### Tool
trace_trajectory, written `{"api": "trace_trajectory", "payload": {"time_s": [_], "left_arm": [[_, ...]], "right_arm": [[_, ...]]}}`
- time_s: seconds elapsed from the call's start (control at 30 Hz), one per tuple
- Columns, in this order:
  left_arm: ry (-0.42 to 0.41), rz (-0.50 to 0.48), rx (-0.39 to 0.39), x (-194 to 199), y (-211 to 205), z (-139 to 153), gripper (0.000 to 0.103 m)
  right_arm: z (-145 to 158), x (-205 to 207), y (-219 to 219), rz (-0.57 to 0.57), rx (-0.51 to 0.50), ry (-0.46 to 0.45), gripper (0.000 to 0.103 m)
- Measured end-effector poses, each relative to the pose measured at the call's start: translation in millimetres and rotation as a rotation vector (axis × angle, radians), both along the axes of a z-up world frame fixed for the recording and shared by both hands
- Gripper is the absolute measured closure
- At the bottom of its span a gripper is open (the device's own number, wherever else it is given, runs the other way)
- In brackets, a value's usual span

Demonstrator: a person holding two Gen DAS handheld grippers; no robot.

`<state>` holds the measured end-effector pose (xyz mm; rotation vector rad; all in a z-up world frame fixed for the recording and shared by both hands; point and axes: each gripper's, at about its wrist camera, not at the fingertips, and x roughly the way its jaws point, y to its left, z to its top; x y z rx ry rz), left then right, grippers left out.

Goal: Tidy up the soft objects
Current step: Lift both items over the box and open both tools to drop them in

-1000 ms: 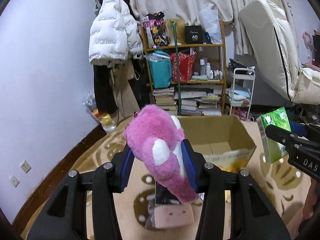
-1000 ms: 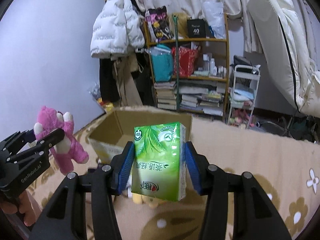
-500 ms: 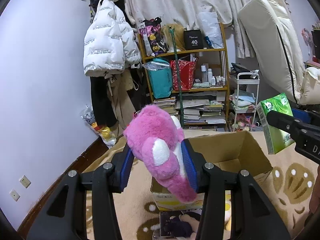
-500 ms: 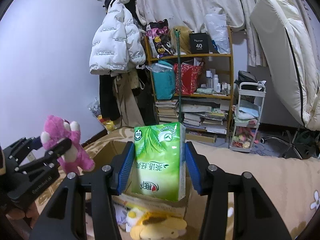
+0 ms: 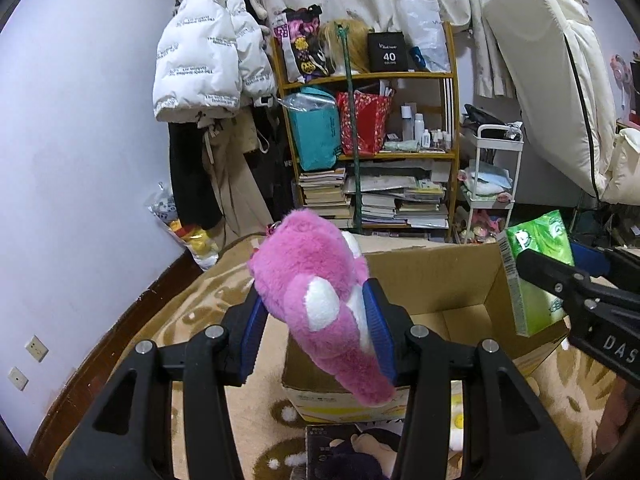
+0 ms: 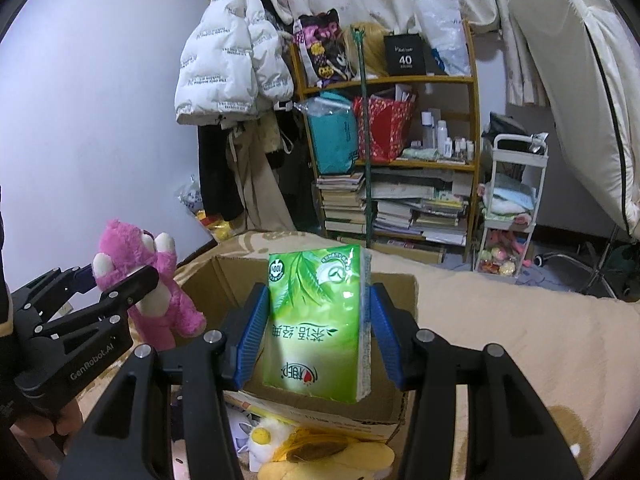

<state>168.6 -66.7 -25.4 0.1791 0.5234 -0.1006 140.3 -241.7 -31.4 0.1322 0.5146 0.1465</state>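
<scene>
Both grippers carry soft goods above the open brown cardboard box (image 6: 320, 400).
Left gripper (image 5: 316, 332) jaws squeeze the light, squashy pink plush bear (image 5: 316, 292) at its middle; right gripper (image 6: 316, 328) jaws clasp the slick, yielding green tissue pack (image 6: 320, 320) by its sides.

fluffy plush bear (image 5: 316, 300), glossy tissue pack (image 6: 316, 320)

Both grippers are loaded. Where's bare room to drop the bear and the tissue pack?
The cardboard box looks bare inside, its floor showing between the pink bear and tissue pack. Bare blanket lies right of it. In front it's crowded: a yellow plush and a dark plush.
</scene>
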Motion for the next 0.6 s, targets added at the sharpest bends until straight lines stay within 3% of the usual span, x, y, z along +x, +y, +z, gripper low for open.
{"api": "trace_trajectory", "payload": {"time_s": [0.33,0.47,0.6], "left_arm": [[0.037,0.004,-0.010,10.7,0.6,-10.1,0.056],[0.056,0.008,-0.026,15.2,2.3,-12.9,0.050],[0.047,0.033,0.009,15.6,1.6,-14.2,0.044]], "right_arm": [[-20.2,11.0,1.9,-0.034,-0.031,0.027,0.049],[-24.6,13.2,3.2,-0.022,-0.040,0.034,0.049],[-28.4,15.5,2.6,-0.008,-0.034,0.050,0.048]]}}
